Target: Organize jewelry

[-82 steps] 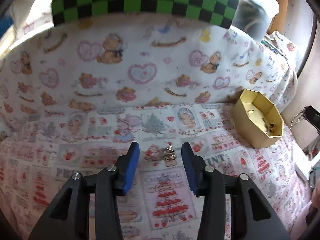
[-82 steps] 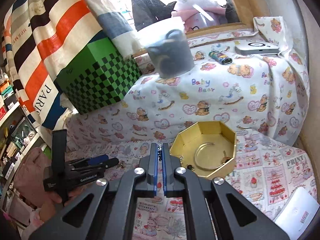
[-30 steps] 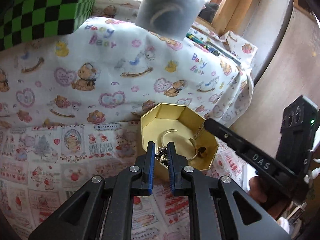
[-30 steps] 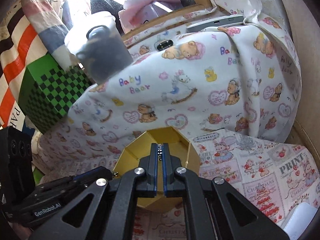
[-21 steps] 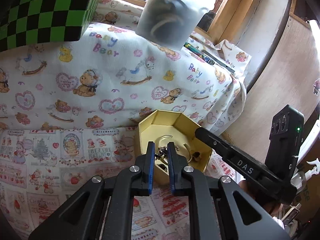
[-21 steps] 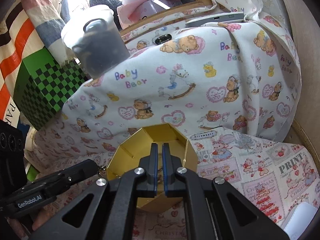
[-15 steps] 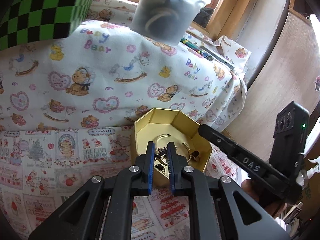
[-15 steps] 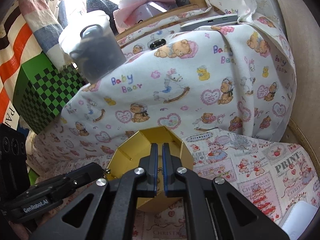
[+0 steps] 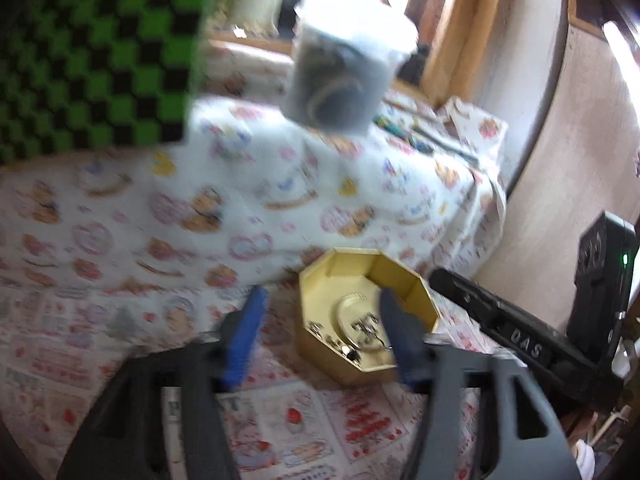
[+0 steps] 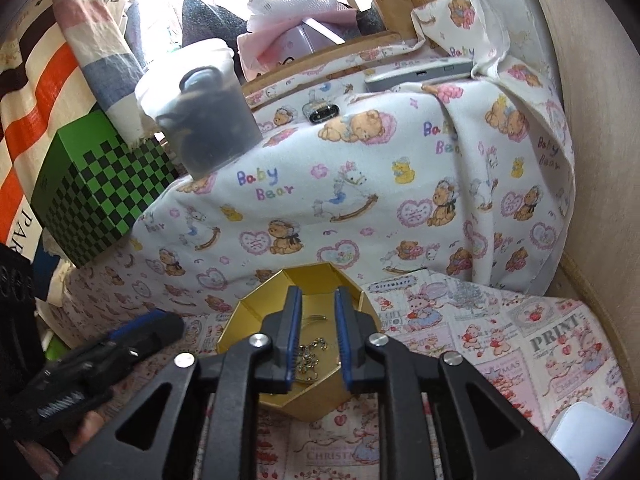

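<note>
Both grippers' fingers had just spread, dropping trinkets into the gold octagonal cardboard box; the left gripper and the right gripper were empty, and a withdrawing finger could tip the box's six-o'clock wall.

A home: teddy-bear sheet and cluttered windowsill.

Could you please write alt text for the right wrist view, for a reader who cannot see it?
The right tool, jaws slightly apart after just opening, hovers over a gold octagonal box holding small jewelry, none gripped. The box sits on a printed cloth before a teddy-bear blanket, with the left tool at lower left.
</note>
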Motion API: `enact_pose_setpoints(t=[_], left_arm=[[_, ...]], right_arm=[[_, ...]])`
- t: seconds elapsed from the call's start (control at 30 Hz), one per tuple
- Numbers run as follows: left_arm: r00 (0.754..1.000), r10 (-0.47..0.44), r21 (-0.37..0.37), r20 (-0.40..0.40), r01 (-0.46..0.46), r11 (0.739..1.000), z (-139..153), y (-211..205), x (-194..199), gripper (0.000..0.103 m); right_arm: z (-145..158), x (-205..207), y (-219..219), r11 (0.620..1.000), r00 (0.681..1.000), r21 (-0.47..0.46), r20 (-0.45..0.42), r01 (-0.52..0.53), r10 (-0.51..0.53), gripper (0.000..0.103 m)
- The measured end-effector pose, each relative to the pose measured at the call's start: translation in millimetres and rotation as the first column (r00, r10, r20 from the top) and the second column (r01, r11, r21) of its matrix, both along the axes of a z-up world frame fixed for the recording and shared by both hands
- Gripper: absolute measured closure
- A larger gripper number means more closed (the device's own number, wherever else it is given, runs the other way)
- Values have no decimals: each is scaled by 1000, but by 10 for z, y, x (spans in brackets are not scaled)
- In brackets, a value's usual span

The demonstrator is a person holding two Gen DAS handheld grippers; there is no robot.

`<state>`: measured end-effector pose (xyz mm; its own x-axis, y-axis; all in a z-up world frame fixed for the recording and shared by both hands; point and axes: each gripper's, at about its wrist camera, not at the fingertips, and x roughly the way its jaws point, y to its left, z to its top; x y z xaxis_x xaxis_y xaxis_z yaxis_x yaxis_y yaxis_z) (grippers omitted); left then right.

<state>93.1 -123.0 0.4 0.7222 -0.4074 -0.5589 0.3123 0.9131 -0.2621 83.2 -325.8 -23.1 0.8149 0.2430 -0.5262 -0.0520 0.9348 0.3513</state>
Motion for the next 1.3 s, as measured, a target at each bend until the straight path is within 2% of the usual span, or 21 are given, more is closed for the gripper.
enact_pose_setpoints(t=[0.2, 0.33, 0.5, 0.57, 0.67, 0.73, 0.8, 0.83, 0.93, 1.03, 1.1, 1.17, 1.3], left_arm=[[993, 93, 62, 71, -98, 993, 193, 234, -167, 35], [978, 150, 70, 142, -161, 984, 325, 425, -404, 16], [947, 191, 98, 258, -222, 970, 441, 558, -656, 4], [937, 193, 123, 291, -237, 964, 435, 558, -705, 1], [925, 208, 124, 319, -259, 958, 380, 617, -753, 1], [927, 202, 127, 316, -253, 959, 321, 650, -741, 1], [928, 201, 138, 314, -254, 957, 228, 692, -719, 1], [928, 200, 139, 315, -253, 957, 181, 719, -714, 1], [919, 233, 126, 318, -284, 950, 15, 826, -687, 1], [922, 241, 130, 303, -290, 948, -79, 879, -645, 1], [907, 255, 137, 335, -315, 939, -118, 882, -672, 1], [903, 271, 113, 332, -323, 940, -127, 925, -684, 0], [876, 321, 99, 361, -379, 920, -119, 959, -740, 0]], right_arm=[[111, -106, 31, 998, 999, -58, 38, 13, -10, 84], [205, -203, 91, 996, 997, -94, 81, 14, -7, 76], [313, -323, 212, 992, 991, -128, 132, 12, 5, 72], [343, -375, 278, 990, 989, -141, 148, 3, 18, 66], [357, -430, 414, 984, 983, -177, 179, -1, 33, 51], [352, -464, 506, 977, 979, -212, 200, -5, 48, 25], [319, -504, 598, 971, 972, -241, 230, 16, 41, 9], [293, -519, 633, 969, 970, -244, 243, 32, 29, 5], [224, -508, 711, 968, 970, -249, 241, 31, 30, 5], [176, -496, 781, 963, 971, -268, 235, 30, 35, 3], [166, -521, 825, 955, 968, -293, 248, 38, 37, 2], [153, -545, 844, 950, 965, -308, 261, 58, 25, 1], [155, -532, 791, 954, 967, -289, 254, 72, 4, 0]])
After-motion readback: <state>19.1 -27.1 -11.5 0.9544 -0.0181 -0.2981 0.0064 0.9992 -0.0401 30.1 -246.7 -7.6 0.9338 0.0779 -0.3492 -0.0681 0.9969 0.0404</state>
